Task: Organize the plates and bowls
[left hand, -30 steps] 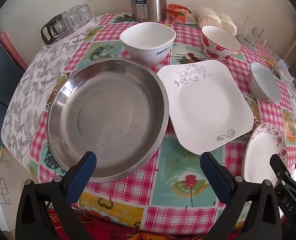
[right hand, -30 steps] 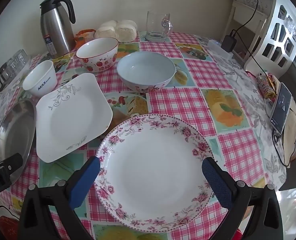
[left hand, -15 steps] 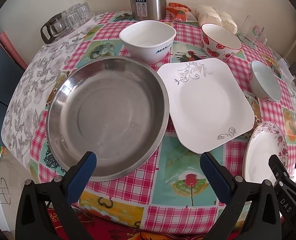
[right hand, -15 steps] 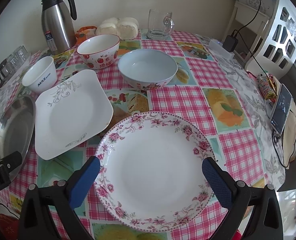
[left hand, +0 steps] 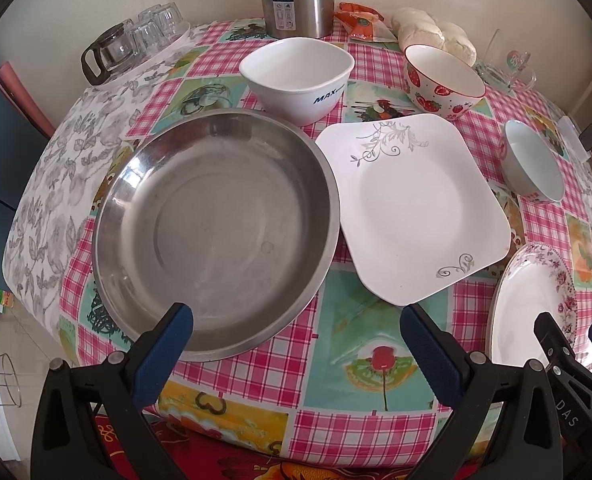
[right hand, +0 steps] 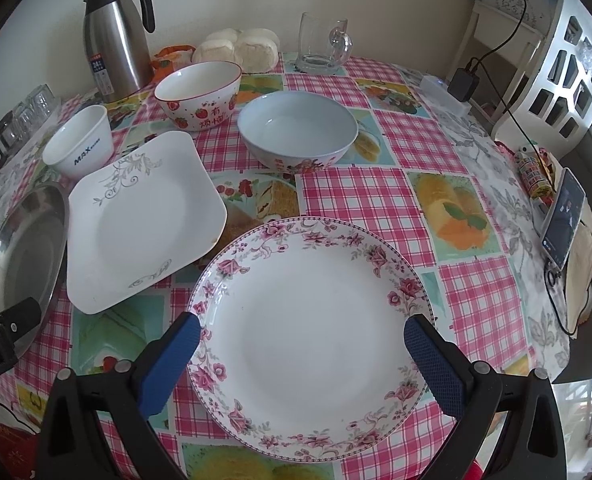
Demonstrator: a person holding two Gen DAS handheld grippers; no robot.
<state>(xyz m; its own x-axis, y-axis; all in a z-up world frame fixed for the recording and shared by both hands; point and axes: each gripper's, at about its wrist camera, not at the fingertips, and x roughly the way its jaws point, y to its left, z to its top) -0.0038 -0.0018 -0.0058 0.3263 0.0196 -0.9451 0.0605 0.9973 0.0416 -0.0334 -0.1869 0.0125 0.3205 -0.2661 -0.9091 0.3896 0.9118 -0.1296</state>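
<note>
**Both grippers hover spread over the set table; views shift only slightly**

The left gripper (left hand: 296,320) hangs above the near edge of the table (left hand: 335,428), fingers spread wide and holding nothing. Its left finger (left hand: 164,344) overlaps the rim of the steel basin (left hand: 216,232); the right one sits over bare tablecloth. Just right of the basin lies the square white plate (left hand: 415,208), nearly touching it. Behind them stand the white MAX bowl (left hand: 296,76) and the strawberry bowl (left hand: 443,80), with the pale blue bowl (left hand: 533,168) further right.

The right gripper (right hand: 301,338) is likewise spread and empty, its two blue pads flanking the floral round plate (right hand: 311,336) lying flat beneath them.

Compared with a second ago, no dish has moved. The left view has crept slightly forward, so the thermos (left hand: 296,0) is cropped higher. The right view has drawn back a little and the floral round plate sits lower in it.
</note>
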